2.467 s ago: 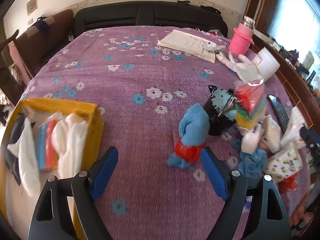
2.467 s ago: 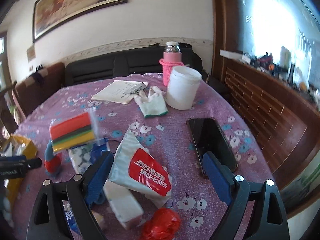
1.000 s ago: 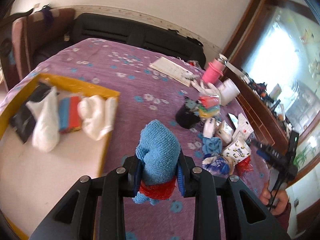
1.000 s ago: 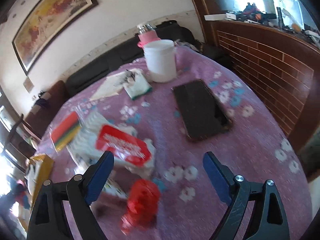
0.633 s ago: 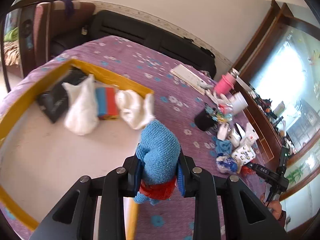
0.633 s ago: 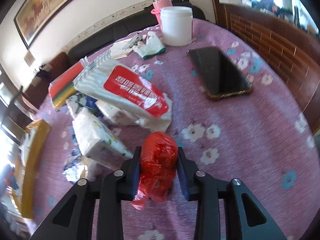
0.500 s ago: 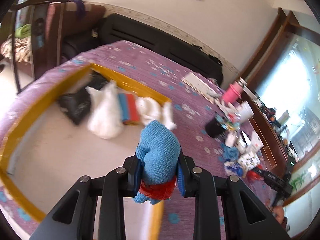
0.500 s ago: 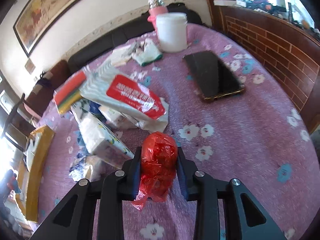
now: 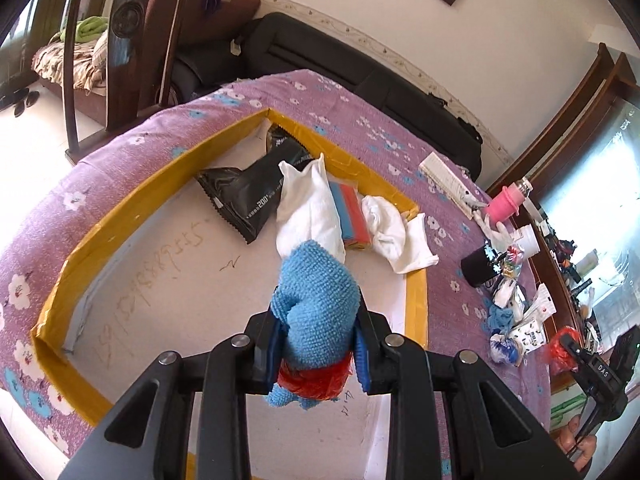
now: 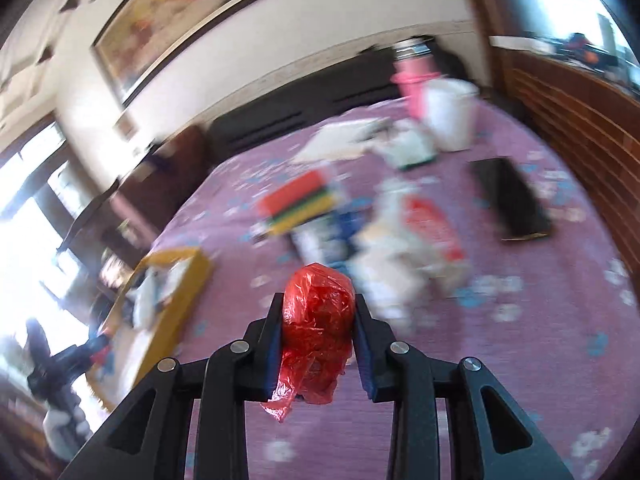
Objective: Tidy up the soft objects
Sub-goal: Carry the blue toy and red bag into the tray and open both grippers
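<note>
home living room — black sofa (image 9: 360, 68) against wall, framed painting (image 10: 180, 20) above it, carved wooden chair (image 9: 128, 40), shoes (image 9: 20, 100) on tiled floor, round bench (image 9: 360, 128) under purple floral cloth — household clutter on top.

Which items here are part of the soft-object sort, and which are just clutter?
In play:
- blue cloth in left gripper
- red plastic bag in right gripper
- yellow-rimmed box

Lying about:
- phone
- white jar
- pink bottle
</note>
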`<state>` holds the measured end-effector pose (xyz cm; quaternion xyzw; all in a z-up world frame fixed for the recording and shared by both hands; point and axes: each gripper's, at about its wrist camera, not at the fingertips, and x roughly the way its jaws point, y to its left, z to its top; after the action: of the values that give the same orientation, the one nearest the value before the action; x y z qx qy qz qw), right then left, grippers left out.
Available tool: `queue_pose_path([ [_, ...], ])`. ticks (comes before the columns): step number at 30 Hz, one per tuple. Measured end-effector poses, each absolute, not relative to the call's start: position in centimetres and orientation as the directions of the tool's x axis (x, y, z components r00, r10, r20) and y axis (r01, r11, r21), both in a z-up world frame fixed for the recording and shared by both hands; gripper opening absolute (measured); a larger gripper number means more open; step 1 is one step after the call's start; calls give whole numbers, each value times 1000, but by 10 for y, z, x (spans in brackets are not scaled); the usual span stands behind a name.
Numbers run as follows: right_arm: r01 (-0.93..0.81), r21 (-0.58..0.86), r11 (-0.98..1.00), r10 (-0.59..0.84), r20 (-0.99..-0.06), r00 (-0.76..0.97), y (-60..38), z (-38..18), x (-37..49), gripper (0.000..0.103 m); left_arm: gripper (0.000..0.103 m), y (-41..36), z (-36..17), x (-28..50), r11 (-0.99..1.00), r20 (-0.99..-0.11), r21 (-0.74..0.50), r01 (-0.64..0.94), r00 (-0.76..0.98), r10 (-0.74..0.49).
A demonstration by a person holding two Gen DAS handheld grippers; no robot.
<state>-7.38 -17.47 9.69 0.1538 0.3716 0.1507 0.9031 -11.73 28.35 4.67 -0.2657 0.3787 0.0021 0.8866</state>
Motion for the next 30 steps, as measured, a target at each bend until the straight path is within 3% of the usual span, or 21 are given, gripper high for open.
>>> queue_pose_path([
  [11, -438, 402, 804, 581, -686, 438, -4, 78, -45, 34, 27, 290, 38, -85, 856, -708, -468, -221, 673, -213],
  [14, -474, 389, 790, 588, -701, 404, 33, 72, -34, 34, 34, 294, 35, -80, 847, -705, -482, -226, 674, -221],
  [19, -509, 369, 778, 583, -725, 366, 82, 63, -12, 34, 64, 310, 28, -80, 808, -699, -527, -263, 675, -236],
  [23, -525, 326, 786, 552, -753, 357, 114, 53, 3, 36, 67, 321, 28, -90, 791, -686, -549, -269, 686, -243],
  [26, -519, 320, 793, 540, -764, 353, 123, 45, 11, 42, 72, 325, 30, -98, 790, -679, -547, -276, 698, -227],
  [30, -502, 344, 794, 555, -747, 366, 119, 45, 16, 65, 76, 327, 35, -108, 792, -667, -540, -284, 718, -198],
])
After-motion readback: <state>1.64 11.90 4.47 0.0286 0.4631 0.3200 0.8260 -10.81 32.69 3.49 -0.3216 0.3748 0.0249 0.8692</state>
